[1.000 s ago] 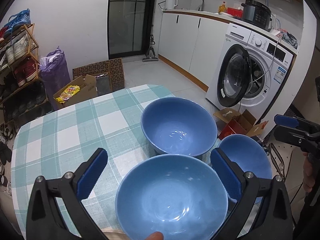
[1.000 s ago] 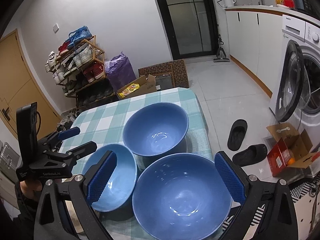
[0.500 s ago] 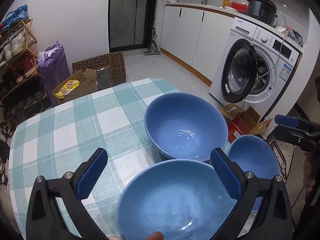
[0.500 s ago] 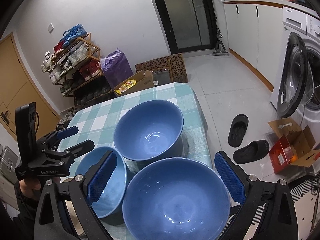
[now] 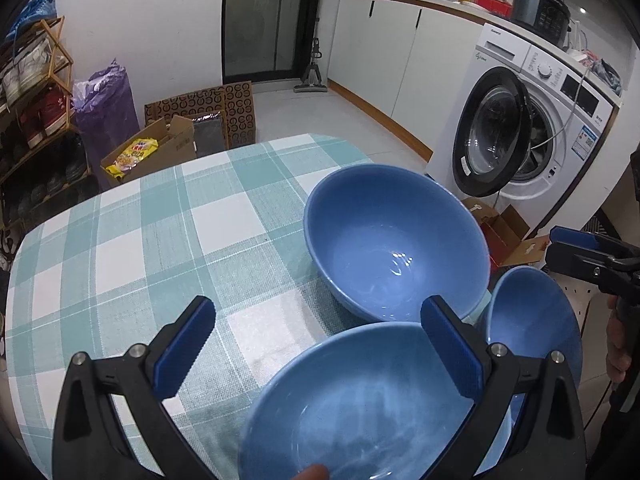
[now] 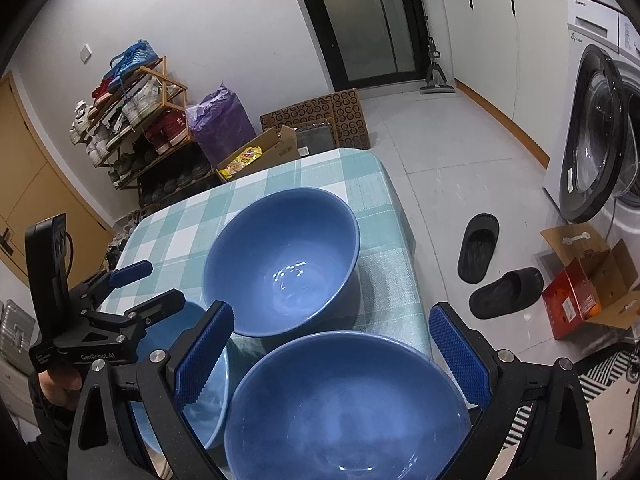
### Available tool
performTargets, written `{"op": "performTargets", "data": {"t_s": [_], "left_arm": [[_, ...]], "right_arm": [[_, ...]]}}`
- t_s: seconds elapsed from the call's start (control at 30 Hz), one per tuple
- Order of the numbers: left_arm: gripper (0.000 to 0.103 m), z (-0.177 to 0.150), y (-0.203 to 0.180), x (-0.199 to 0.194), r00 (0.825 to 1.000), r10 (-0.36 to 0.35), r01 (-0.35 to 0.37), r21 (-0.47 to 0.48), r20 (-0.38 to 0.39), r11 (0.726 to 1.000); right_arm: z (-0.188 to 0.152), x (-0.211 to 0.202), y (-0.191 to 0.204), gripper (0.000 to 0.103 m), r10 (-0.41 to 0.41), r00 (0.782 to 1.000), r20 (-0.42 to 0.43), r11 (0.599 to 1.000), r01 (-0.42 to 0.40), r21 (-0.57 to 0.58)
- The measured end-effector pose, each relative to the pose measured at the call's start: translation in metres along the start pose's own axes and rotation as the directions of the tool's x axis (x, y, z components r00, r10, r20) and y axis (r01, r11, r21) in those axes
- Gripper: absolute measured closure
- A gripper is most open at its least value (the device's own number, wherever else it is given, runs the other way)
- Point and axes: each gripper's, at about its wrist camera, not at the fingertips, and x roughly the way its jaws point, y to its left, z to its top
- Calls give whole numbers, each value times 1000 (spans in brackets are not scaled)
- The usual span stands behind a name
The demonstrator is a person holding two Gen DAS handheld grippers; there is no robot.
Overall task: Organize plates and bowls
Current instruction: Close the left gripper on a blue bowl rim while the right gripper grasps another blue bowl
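Three blue bowls stand close together on a green-checked table [image 5: 160,240]. In the left wrist view my left gripper [image 5: 318,346] hangs open over the rim of the nearest bowl [image 5: 360,412]. The big far bowl [image 5: 396,240] lies just beyond it, and the third bowl [image 5: 532,320] is at the right under my right gripper [image 5: 580,248]. In the right wrist view my right gripper [image 6: 332,352] is open above its near bowl [image 6: 344,408]. The far bowl [image 6: 280,260] sits ahead, and the paler bowl [image 6: 200,380] is at the left beneath the left gripper [image 6: 148,284]. Neither gripper holds anything.
The table edge [image 6: 404,240] drops off just right of the bowls. On the floor are black slippers [image 6: 480,240], cardboard boxes [image 6: 580,292] and a washing machine [image 5: 520,140] with its door open. A shoe rack [image 6: 132,120] stands past the table's far left.
Both grippers have shifted a little, so the bowls sit lower and slightly sideways in each view. The bowls have not moved on the table, and both grippers stay open.
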Motion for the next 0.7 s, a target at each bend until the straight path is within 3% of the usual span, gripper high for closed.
{"op": "performTargets", "data": {"t_s": [0.47, 0.63, 0.7], "left_arm": [[2, 11, 0, 18, 1000, -4, 4, -11, 1, 1000], [12, 15, 5, 28, 1000, -16, 15, -50, -20, 999], [18, 15, 5, 31, 999, -24, 22, -61, -34, 998]], "right_arm": [[5, 39, -4, 3, -5, 999, -47, 1000, 5, 17], [5, 51, -4, 5, -7, 998, -63, 1000, 9, 20], [4, 56, -5, 10, -2, 997, -78, 1000, 4, 23]]}}
